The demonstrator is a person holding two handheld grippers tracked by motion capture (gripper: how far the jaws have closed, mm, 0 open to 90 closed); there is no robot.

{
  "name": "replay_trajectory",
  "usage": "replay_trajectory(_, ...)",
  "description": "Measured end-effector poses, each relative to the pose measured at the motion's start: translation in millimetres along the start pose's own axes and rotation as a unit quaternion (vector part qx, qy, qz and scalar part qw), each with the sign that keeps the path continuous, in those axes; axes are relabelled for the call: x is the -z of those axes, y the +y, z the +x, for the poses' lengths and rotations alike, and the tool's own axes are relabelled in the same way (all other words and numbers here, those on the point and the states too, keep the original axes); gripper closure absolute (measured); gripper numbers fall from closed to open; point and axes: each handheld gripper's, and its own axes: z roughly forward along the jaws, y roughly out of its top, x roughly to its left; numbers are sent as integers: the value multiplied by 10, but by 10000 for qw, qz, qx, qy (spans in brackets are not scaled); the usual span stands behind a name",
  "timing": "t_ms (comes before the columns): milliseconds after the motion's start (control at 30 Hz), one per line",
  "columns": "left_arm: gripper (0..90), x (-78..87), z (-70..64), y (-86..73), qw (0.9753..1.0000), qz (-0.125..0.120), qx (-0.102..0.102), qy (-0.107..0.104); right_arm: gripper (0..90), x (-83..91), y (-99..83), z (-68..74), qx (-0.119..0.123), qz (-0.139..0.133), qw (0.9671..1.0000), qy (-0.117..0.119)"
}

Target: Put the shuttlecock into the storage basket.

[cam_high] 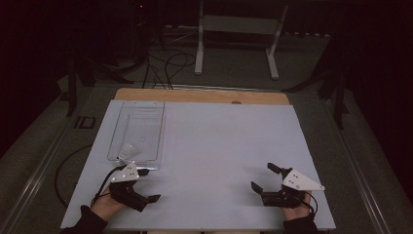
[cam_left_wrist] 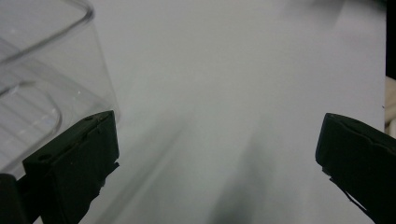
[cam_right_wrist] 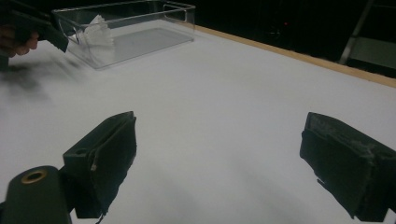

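Observation:
A clear plastic bin (cam_high: 138,127) lies on the left part of the white tabletop (cam_high: 219,146). A small white crumpled object (cam_high: 127,150) sits at the bin's near end, and it also appears through the bin wall as the white object (cam_right_wrist: 98,30). My left gripper (cam_high: 148,185) rests just in front of the bin's near right corner, open and empty. In the left gripper view the gripper (cam_left_wrist: 217,149) has its jaws wide apart and the bin (cam_left_wrist: 42,70) sits beside its left jaw. My right gripper (cam_high: 264,177) is at the near right, open with nothing between its jaws, as the right gripper view (cam_right_wrist: 219,154) confirms.
A wooden strip (cam_high: 202,95) runs along the table's far edge. Beyond it are cables (cam_high: 165,66) on the floor and a white metal stand (cam_high: 236,34). In the right gripper view the other hand's gripper (cam_right_wrist: 32,23) shows at the upper left beside the bin (cam_right_wrist: 140,28).

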Motion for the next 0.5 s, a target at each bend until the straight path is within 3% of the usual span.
replay_trajectory(100,0,-26,7,-19,9999,3,129,-7,108,-2,0,2,11,9,10000,-2)
replay_trajectory(167,0,-35,-3,-23,9999,59,112,48,108,-2,-2,1,-3,8,10000,0)
replay_trajectory(400,0,12,-12,-33,9992,-219,130,314,108,-3,-9,-5,-12,19,10000,8)
replay_trajectory(500,0,8,-3,-40,9990,-230,142,350,108,-6,-7,5,7,23,10000,22)
